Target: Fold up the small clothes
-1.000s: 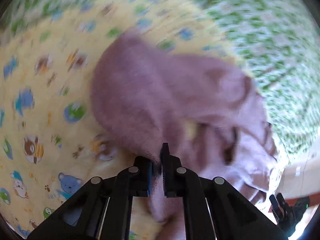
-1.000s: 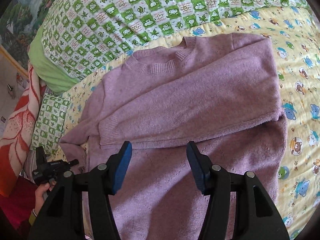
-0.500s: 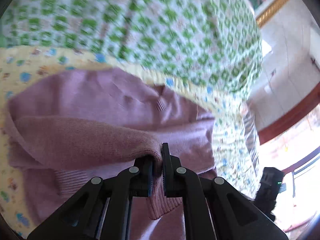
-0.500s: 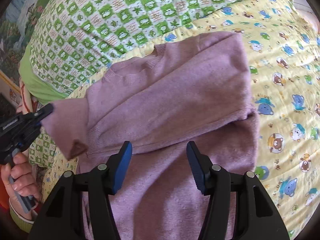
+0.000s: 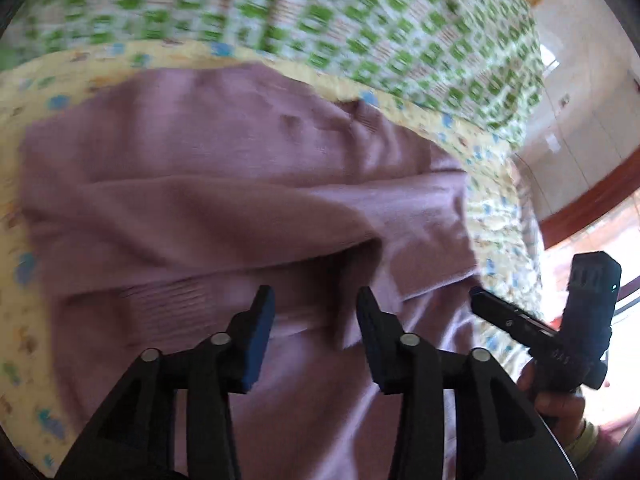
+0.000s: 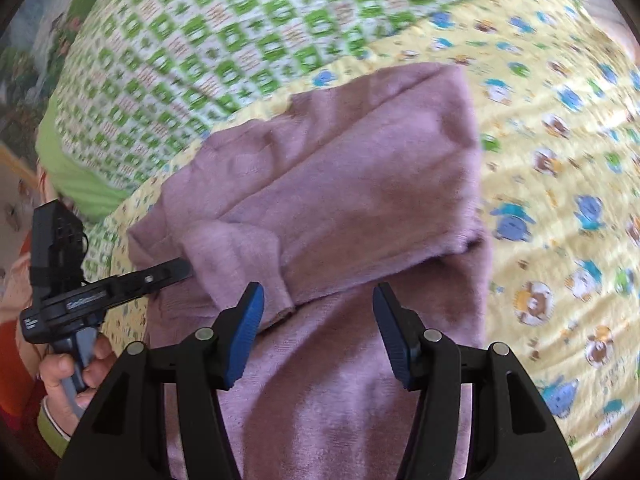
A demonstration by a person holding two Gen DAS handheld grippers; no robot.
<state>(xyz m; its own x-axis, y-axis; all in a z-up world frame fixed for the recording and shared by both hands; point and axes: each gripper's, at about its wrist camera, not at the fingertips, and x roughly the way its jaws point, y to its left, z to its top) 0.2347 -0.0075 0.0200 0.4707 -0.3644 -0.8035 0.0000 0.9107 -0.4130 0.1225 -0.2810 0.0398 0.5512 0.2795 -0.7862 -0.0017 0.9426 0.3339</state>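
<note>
A mauve knitted sweater (image 6: 340, 184) lies on a yellow cartoon-print quilt (image 6: 560, 160), both sleeves folded across its chest. It also fills the left wrist view (image 5: 200, 200). My left gripper (image 5: 316, 316) is open and empty, just above the left sleeve's cuff (image 5: 168, 296). In the right wrist view the left gripper (image 6: 176, 270) sits at that sleeve's edge. My right gripper (image 6: 318, 320) is open and empty over the sweater's lower body; it shows at the right of the left wrist view (image 5: 492, 304).
A green-and-white checked blanket (image 6: 240, 40) lies behind the sweater. A light green pillow (image 6: 76, 176) sits at the far left. The bed's edge, a wooden frame and a tiled floor (image 5: 580, 120) show at the right of the left wrist view.
My left gripper carried the left sleeve across the sweater's chest, then opened and let it go. The sleeve now lies folded over the other sleeve. My right gripper stayed open.
</note>
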